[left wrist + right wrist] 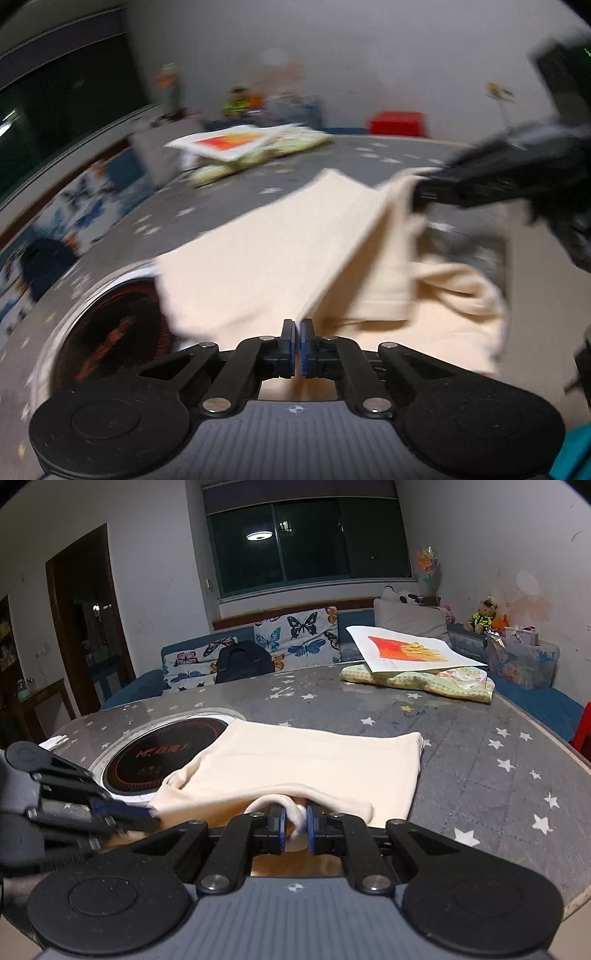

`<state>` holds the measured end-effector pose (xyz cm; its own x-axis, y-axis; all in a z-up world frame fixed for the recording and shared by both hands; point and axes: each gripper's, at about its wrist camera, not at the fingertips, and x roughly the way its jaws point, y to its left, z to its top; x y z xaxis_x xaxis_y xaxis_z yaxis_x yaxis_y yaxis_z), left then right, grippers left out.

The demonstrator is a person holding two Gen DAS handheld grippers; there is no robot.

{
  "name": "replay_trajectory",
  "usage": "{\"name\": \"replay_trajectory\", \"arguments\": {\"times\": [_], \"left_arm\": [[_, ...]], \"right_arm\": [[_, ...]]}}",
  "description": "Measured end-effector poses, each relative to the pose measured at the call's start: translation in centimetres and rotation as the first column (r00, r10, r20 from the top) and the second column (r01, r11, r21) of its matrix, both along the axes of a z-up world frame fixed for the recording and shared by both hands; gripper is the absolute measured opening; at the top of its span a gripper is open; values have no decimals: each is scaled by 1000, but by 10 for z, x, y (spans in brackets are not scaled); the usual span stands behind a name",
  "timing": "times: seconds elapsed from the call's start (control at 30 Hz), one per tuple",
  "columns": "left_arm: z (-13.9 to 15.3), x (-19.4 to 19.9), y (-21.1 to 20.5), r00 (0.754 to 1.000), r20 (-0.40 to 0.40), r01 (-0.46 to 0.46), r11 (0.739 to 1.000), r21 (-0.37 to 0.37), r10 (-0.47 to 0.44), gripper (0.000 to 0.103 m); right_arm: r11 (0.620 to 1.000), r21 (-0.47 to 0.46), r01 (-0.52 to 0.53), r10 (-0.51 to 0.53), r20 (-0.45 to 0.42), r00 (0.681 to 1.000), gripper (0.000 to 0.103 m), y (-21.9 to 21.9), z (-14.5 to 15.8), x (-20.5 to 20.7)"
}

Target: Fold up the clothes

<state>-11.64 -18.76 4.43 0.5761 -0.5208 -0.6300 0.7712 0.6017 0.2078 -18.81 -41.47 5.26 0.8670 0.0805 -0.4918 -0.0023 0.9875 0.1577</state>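
Note:
A cream garment (266, 254) (295, 760) lies across the round grey table, partly over the inset hob. My left gripper (297, 332) is shut on the garment's near edge, which rises as a taut fold from between its fingers. The right gripper (428, 192) enters the left wrist view from the right, pinching another bunch of the same cloth. In the right wrist view my right gripper (295, 823) is shut on a rolled cream hem, and the left gripper (155, 814) shows at the left, clamped on the cloth's left corner. The left wrist view is motion-blurred.
A round black hob (162, 753) (110, 332) is set into the grey star-patterned table (480, 746). A folded green patterned cloth (421, 681) with a printed white sheet (410, 648) on it lies at the far side. Sofa, cushions and a red box (397, 123) stand beyond.

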Motion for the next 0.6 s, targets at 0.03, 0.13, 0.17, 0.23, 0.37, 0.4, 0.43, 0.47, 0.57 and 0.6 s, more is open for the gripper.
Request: {"name": "replay_trajectory", "arguments": {"times": [0.03,0.13,0.17,0.23,0.37,0.4,0.43,0.47,0.57,0.6], "left_arm": [[3,8,8,999,-14,-48,999,-22,48,1],[7,32,45,972,-73,-230,970,-82,225,0],[9,40,58,954,-95,-292,951,-100,283,0],[9,50,86,920,-136,-385,914,-126,369,0],[9,48,121,897,-207,-425,890,-167,390,0],[10,43,117,912,-207,-390,905,-169,354,1],[12,36,110,928,-196,-350,922,-167,316,2],[14,30,102,943,-186,-309,937,-166,278,3],[18,12,65,977,-171,-156,971,-181,125,13],[18,8,50,983,-166,-110,977,-181,80,20]], "right_arm": [[1000,2,10,-10,3,1000,9,-1,0,0],[997,23,69,-69,-1,998,9,-12,0,-1],[996,30,89,-89,-2,996,9,-15,1,-1],[991,44,129,-129,-5,992,9,-22,1,-1],[981,57,183,-182,-21,983,9,-35,-2,-3],[983,48,175,-174,-28,984,9,-34,-4,-3],[985,42,165,-163,-34,986,9,-32,-6,-2],[986,43,160,-159,-37,987,9,-30,-8,-1],[985,65,158,-156,-32,987,9,-27,-7,2],[985,71,158,-156,-25,987,10,-27,-6,2]]}}
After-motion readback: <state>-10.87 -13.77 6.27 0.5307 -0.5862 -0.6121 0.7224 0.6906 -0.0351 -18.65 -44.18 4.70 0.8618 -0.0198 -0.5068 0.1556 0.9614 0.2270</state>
